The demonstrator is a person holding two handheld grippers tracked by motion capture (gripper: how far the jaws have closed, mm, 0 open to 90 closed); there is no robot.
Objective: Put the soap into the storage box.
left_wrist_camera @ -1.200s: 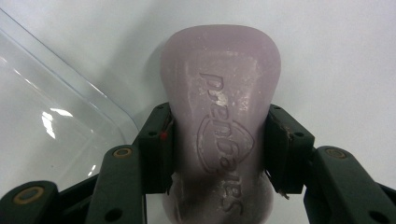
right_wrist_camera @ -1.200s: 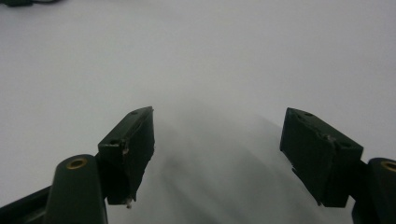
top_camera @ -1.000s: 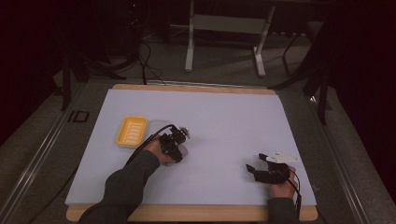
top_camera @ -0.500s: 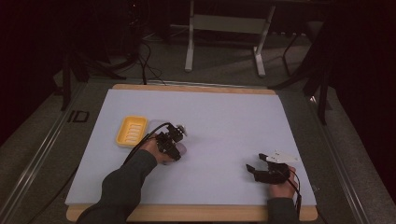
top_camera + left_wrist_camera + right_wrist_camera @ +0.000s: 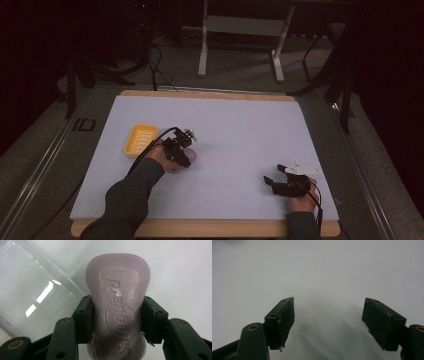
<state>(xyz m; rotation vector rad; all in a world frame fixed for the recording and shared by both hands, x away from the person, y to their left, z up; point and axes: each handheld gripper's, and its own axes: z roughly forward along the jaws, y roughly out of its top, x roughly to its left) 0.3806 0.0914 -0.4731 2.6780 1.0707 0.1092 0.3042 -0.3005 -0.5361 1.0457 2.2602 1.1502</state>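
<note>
**Soap pinched in my left fingers, right fingers spread over bare tabletop**

High view: my left gripper [image 5: 181, 148] sits left of centre on the pale tabletop [image 5: 240, 125], just right of the yellow soap dish [image 5: 139, 139] (dish is apart from it, not touching as far as I can tell). A bit of the lilac soap bar [image 5: 190, 155] peeks out at the gripper's near-right side, low on the surface. My left hand [image 5: 166, 159] wraps the gripper from behind, dark sleeve [image 5: 127, 197] coming in from the bottom edge. My right gripper [image 5: 282, 181] is well apart, near the front-right part of the tabletop, w/ its grey three-cornered plate [image 5: 299, 168] on top and its fingers held apart.

Left gripper view: my fingers [image 5: 83, 320] are pinching the soap bar [image 5: 118, 300] at its narrowed waist, one pad on each side, both touching. The bar points away from the camera, embossed lettering face-up (too worn to read for sure). Left of it lies a clear plastic sheet or lid [image 5: 32, 292], catching light reflections; can't tell exactly what it is.

Right gripper view: my fingers [image 5: 280, 320] are spread wide, nothing between them, just plain white tabletop [image 5: 317, 272] ahead.
</note>
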